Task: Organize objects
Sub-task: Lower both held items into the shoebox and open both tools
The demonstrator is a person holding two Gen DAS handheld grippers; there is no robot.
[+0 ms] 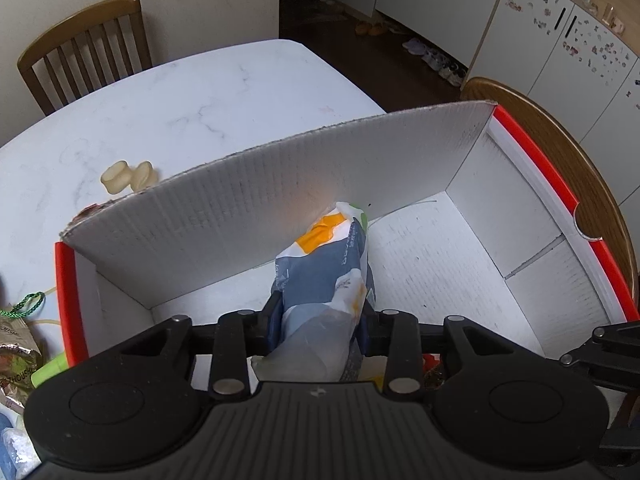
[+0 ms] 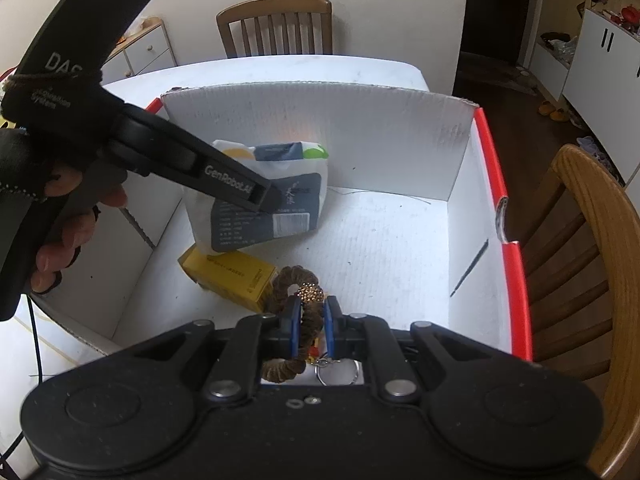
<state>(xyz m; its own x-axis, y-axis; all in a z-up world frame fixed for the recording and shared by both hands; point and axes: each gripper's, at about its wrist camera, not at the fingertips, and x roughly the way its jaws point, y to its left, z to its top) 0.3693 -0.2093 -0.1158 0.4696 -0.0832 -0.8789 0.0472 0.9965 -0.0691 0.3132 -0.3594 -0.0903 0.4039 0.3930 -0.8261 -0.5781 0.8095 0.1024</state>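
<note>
A white cardboard box with red rims [image 1: 516, 240] [image 2: 460, 216] stands open on the white marble table [image 1: 200, 96]. My left gripper [image 1: 320, 320] is shut on a blue, white and orange packet [image 1: 324, 268] and holds it inside the box; the packet also shows in the right wrist view [image 2: 276, 196], with the left gripper [image 2: 268, 196] on it. My right gripper [image 2: 312, 320] is shut on a brown scrunchie with a beaded ball [image 2: 298, 284], over the box's near side. A yellow carton [image 2: 228, 276] lies on the box floor under the packet.
Two cream rubber pieces [image 1: 128, 176] lie on the table beyond the box. Snack wrappers and a green cord [image 1: 24, 320] lie left of the box. A key ring [image 2: 336, 372] shows below my right gripper. Wooden chairs [image 2: 592, 280] [image 1: 84, 48] stand around the table.
</note>
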